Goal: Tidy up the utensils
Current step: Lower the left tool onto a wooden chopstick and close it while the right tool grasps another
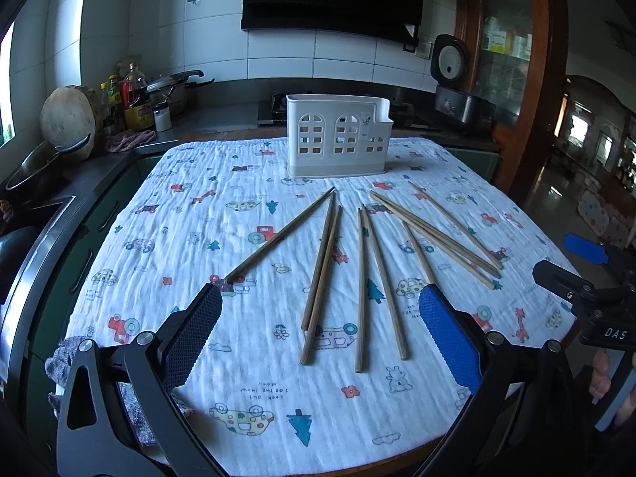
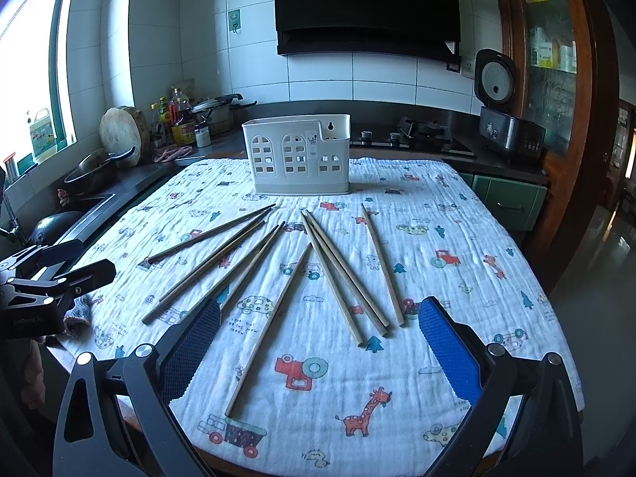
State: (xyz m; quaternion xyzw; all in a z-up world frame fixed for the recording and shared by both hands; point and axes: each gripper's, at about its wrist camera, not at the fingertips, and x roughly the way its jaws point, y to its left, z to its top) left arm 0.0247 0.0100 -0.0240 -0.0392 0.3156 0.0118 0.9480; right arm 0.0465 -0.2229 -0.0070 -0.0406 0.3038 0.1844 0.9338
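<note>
Your left gripper and right gripper hover with jaws apart, empty, over the counter's near edge. 8 chopsticks lie fanned mid-counter; the white holder stands by the far edge.

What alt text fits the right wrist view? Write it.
Eight wooden chopsticks lie fanned out on a cartoon-print cloth covering a kitchen table, in front of a white plastic utensil holder. The open right hand-held gripper hovers at the near edge, holding nothing; the left hand-held gripper shows at far left.
</note>
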